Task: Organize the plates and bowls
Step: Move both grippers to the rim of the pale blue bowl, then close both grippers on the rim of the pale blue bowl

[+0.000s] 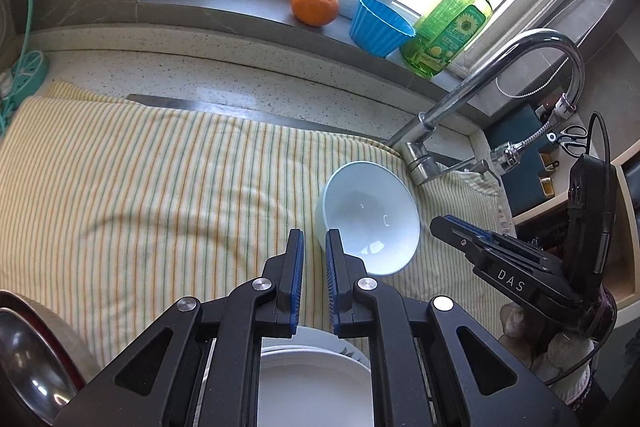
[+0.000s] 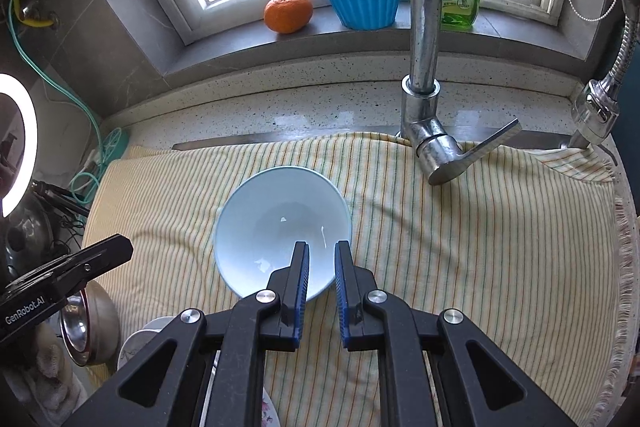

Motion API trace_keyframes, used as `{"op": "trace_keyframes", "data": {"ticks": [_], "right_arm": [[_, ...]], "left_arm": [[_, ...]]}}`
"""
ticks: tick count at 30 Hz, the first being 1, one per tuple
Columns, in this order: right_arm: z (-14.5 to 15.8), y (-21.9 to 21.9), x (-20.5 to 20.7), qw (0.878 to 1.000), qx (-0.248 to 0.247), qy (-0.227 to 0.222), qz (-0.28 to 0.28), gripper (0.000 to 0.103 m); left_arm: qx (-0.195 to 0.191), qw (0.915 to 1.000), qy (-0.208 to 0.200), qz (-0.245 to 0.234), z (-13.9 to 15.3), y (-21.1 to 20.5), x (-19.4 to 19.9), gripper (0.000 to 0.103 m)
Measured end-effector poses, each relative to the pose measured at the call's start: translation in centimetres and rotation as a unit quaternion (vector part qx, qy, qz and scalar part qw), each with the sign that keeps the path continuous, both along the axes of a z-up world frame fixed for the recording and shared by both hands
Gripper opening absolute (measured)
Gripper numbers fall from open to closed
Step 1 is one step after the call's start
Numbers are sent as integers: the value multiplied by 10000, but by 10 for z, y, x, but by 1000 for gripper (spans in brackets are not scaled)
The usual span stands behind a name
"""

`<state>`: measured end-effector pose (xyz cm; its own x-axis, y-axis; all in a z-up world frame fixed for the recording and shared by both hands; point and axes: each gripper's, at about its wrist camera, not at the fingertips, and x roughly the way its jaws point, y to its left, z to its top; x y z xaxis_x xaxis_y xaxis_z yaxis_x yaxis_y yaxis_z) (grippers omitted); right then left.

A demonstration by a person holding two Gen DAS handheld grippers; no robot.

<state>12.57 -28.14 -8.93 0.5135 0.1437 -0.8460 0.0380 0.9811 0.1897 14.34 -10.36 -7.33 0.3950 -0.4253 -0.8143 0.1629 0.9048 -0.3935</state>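
A pale blue bowl (image 1: pixel 370 217) (image 2: pixel 282 227) stands upright and empty on a yellow striped cloth (image 1: pixel 140 179) (image 2: pixel 480 247). My left gripper (image 1: pixel 314 239) hovers just left of the bowl's near rim, jaws a narrow gap apart and empty. My right gripper (image 2: pixel 322 251) hangs over the bowl's near right rim, jaws also a narrow gap apart, holding nothing. White plates (image 1: pixel 316 379) lie stacked under the left gripper. A steel bowl (image 1: pixel 24 355) (image 2: pixel 86 327) sits at the near left.
A chrome faucet (image 1: pixel 460 103) (image 2: pixel 424 67) rises behind the cloth, its lever (image 2: pixel 480 151) pointing right. An orange (image 1: pixel 315 5), a blue fluted cup (image 1: pixel 380 27) and a green soap bottle (image 1: pixel 452 27) stand on the windowsill. A ring light (image 2: pixel 20 143) glows left.
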Motion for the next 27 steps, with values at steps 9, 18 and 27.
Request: {"op": "trace_keyframes", "data": {"ticks": [9,18,27], "right_arm": [[-15,-6,18,9997,-162,111,154,12],[-24,-16,28,9995,-61,247,187,12],[-33,-13,31,9990,-35,371,264,12]], "left_arm": [[129,9997,213,-24,-22,-23,17,9],[233,9993,289,-45,-31,-35,27,8],[354,9987,367,-65,-41,-43,34,8]]}}
